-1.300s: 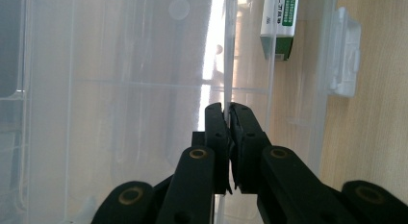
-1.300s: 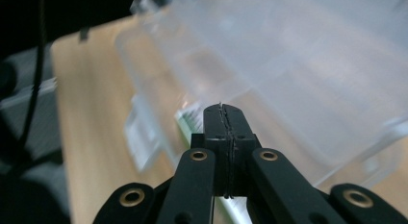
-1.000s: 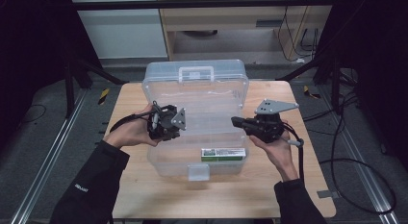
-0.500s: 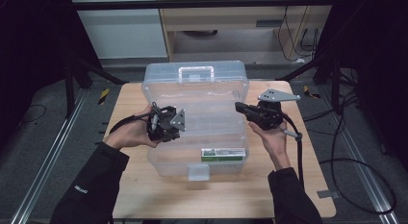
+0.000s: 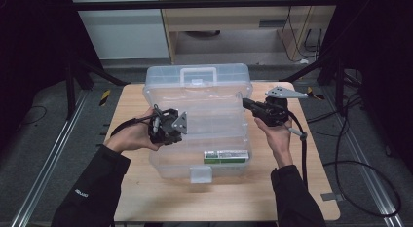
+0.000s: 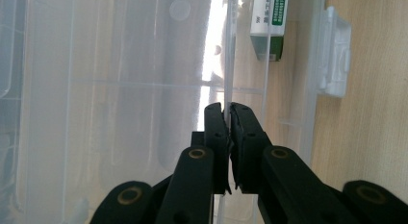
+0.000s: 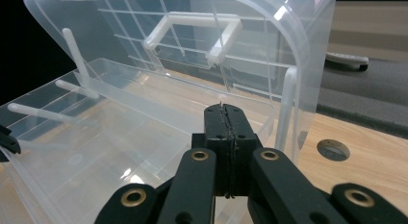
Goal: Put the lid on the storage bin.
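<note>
while the clear plastic box [image 5: 199, 134] sits open in the middle of the wooden table [image 5: 160, 198], i've got my left gripper [image 6: 226, 119] clamped on a thin clear edge of its inner tray; the wall runs right between the pads in the left gripper view. my right gripper [image 7: 225, 119] is fully closed with nothing in it, jaws pressed together, hanging just at the right side of the box by the raised lid [image 7: 202, 51] with its white handle [image 7: 192, 31]. inside the box near the front right corner lies a little green and white carton [image 5: 226, 156]. the white latch [image 5: 200, 174] sticks out at the front edge toward me.
</note>
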### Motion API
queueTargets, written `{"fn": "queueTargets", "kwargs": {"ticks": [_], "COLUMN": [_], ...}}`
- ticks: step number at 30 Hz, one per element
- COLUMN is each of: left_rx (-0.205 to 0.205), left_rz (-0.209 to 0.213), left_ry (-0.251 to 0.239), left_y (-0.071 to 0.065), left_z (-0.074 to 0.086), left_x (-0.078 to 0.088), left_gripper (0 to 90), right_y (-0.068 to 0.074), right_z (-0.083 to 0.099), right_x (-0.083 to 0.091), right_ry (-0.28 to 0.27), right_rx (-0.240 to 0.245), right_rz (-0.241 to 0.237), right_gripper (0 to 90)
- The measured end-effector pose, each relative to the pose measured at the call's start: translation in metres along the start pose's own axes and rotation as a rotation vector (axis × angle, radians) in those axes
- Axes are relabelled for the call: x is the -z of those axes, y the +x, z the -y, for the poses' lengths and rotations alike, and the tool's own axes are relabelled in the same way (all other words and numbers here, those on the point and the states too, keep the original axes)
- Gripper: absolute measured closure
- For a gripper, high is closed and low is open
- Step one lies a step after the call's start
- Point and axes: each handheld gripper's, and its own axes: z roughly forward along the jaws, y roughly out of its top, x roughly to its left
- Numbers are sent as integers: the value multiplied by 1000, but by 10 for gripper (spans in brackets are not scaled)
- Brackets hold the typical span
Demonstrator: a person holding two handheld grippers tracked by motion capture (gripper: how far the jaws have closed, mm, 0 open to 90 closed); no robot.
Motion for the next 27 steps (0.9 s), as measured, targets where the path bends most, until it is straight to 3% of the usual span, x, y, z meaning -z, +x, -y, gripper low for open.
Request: {"fn": "queueTargets", "kwargs": {"ticks": [15,22,27], "left_rx": [-13,-2,5], "left_rz": [17,1,-17], "left_ry": [-11,-36,-63], "left_y": [-6,-7,-6], "left_z": [3,5,4], "left_x": [-3,-4,-5], "left_gripper": [850,828,764], "right_y": [-1,0,0], "right_z": [-6,-5,-4], "right_x": [-1,0,1], "right_ry": [-13,-12,-8], "right_rx": [-2,-2,0], "right_rz": [21,14,11], "right_gripper": [900,900,900]}}
